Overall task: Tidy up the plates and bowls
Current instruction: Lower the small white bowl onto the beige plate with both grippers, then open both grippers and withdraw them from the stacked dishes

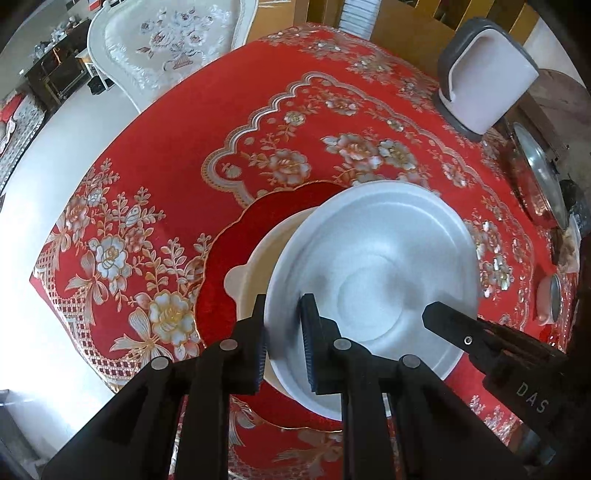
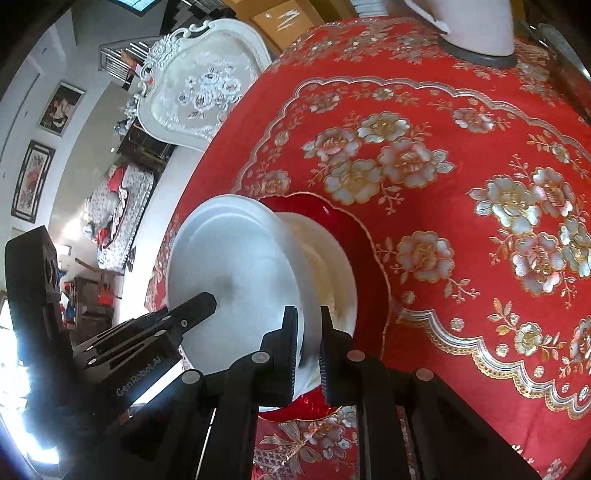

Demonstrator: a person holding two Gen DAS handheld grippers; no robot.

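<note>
A white plate hangs tilted just above a cream bowl that has a small ear handle. The bowl sits on a red plate with a gold scalloped rim. My left gripper is shut on the white plate's left rim. On the opposite rim, my right gripper is shut on the same plate. The white plate hides most of the bowl's inside.
The table wears a red flowered cloth. A white container with a grey rim stands at the far side. A metal tray and a small cup lie at the right edge. A white chair stands beyond the table.
</note>
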